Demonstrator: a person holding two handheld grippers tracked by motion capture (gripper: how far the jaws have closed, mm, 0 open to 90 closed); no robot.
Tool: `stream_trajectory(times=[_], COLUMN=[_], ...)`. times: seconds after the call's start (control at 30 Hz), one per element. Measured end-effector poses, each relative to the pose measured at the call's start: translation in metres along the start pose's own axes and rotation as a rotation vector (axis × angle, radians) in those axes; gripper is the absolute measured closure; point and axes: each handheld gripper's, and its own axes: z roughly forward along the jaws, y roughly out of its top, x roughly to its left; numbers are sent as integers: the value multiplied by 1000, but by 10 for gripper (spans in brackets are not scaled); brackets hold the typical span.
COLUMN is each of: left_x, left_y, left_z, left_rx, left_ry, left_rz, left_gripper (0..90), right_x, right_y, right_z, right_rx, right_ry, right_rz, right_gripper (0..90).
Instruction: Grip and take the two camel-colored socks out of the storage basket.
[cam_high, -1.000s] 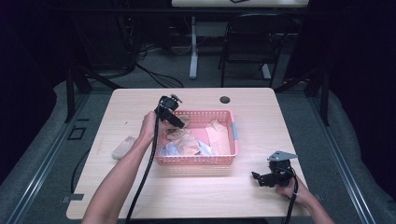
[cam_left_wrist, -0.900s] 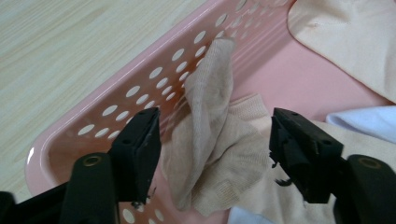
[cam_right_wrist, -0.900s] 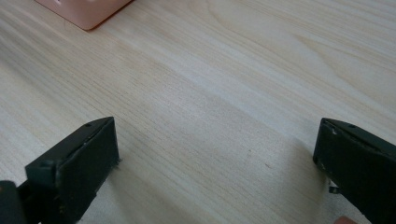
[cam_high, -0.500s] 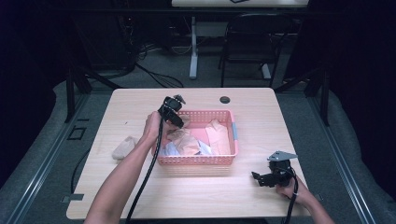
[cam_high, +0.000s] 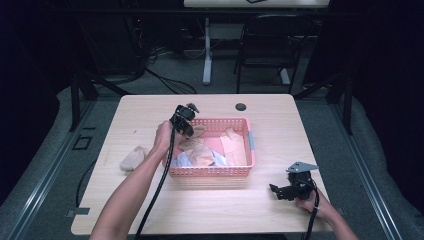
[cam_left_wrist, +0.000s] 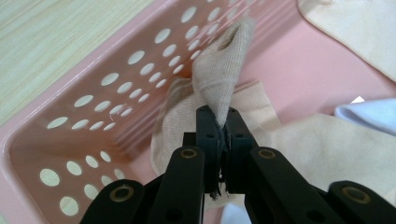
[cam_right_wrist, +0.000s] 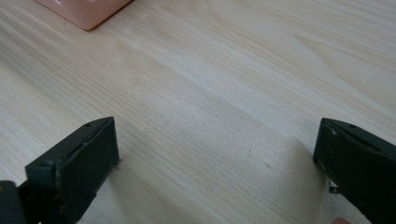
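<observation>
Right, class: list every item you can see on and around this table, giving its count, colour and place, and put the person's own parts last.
Perforated plastic basket: one, pink, mid-table.
Beige cloth piece: one, in the basket's near-left corner, pinched by the left gripper.
Other cloths: several, beige, peach and pale blue, lying in the basket.
Crumpled tan cloth: one, on the table left of the basket.
Cable grommet: one, black, far table edge.
Wooden table: one, light.
Chair: one, black, behind the table.
Left gripper: black, shut on cloth.
Right gripper: black, open, over bare table.
</observation>
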Motion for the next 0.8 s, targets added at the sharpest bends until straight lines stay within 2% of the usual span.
stream_trajectory(times=[0.13,0.33,0.57,0.67,0.8], left_x=[-1,-3,-6,-7,-6], left_y=[-2,-3,-1,-2,-1], left_z=[-7,-24,-44,-50,-63], left_rx=[-21,-42,-49,-43,-60], left_ry=[-24,-40,-46,-64,-86], left_rz=[2,30,68,84,90], left_gripper=[876,877,877,876,876], right_x=[0,0,0,0,0], right_y=[0,0,0,0,0], right_z=[0,0,0,0,0], right_rx=[0,1,1,0,-1], right_ry=[0,0,2,0,0], right_rz=[0,-1,2,0,5], right_gripper=[0,0,0,0,0])
